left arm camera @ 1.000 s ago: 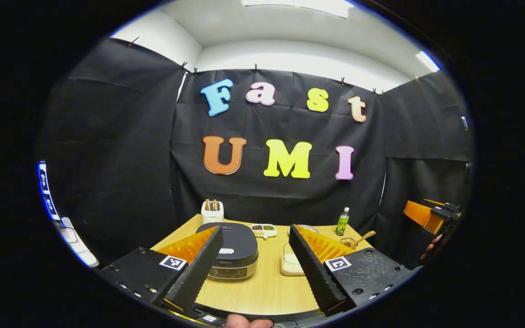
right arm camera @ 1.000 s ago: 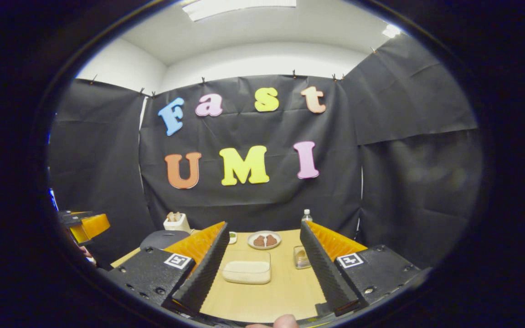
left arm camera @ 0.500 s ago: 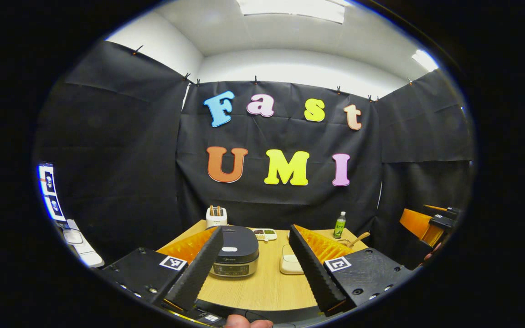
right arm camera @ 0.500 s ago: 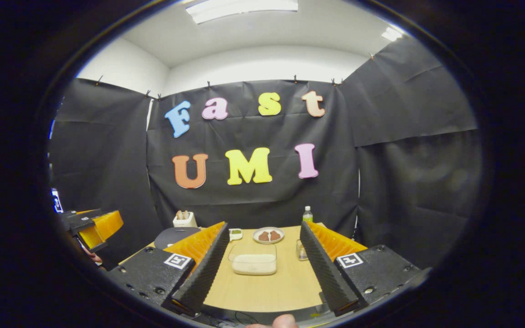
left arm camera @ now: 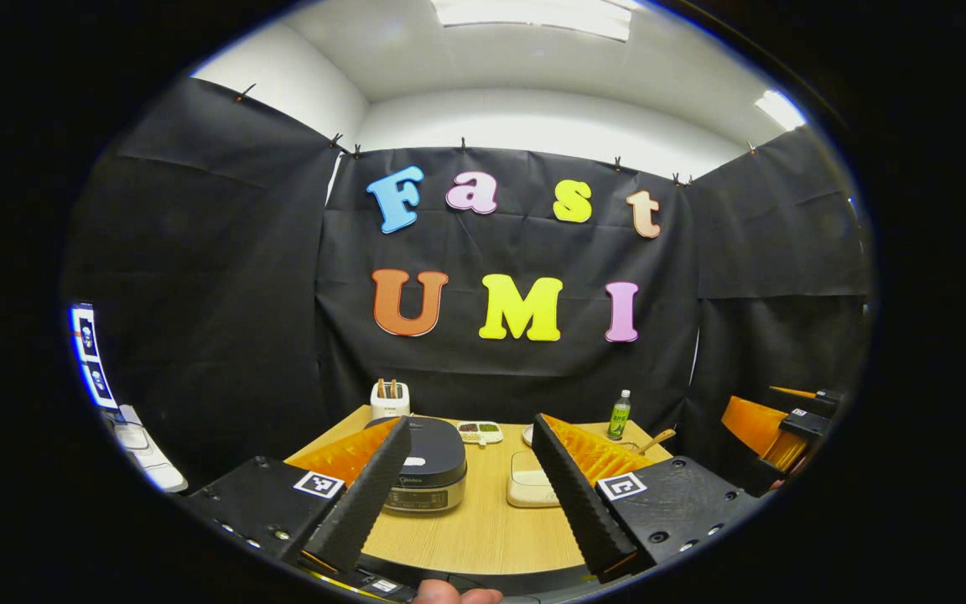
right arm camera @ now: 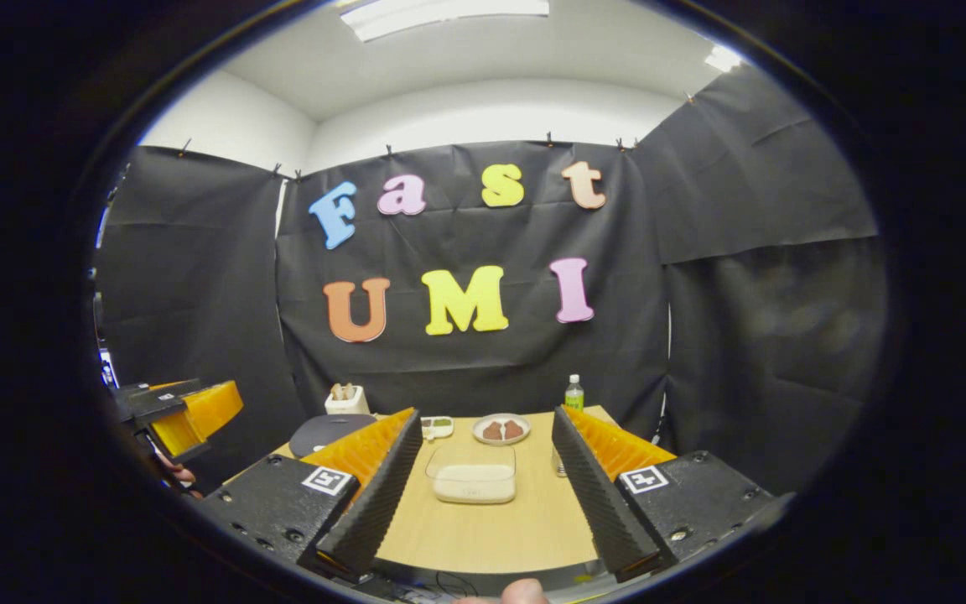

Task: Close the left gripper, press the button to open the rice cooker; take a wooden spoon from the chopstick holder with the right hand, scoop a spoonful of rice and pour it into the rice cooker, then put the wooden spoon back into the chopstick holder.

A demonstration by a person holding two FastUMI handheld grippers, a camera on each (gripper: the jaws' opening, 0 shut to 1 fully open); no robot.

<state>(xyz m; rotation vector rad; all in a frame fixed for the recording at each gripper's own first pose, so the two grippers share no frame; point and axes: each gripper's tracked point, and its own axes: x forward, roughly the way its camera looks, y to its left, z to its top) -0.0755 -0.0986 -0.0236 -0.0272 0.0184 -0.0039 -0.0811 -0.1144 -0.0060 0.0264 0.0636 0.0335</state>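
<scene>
Wooden table (left arm camera: 483,528) lies ahead of and below both claws. Past the left claw (left arm camera: 459,491), whose fingers stand wide apart with nothing between them, the rice cooker (left arm camera: 431,466) sits with its lid down, just behind the left finger. To the cooker's right, between the fingers, is the clear rice box (left arm camera: 529,491). Beyond the cooker, the white chopstick holder (left arm camera: 389,400) stands at the table's far edge, wooden handles poking up. A green bottle (left arm camera: 617,415) stands far right, a wooden spoon (left arm camera: 655,440) near it. The right claw (right arm camera: 483,491) is likewise spread wide and empty, with the rice box (right arm camera: 473,474) framed between its fingers. A plate (right arm camera: 501,429) lies farther on.
</scene>
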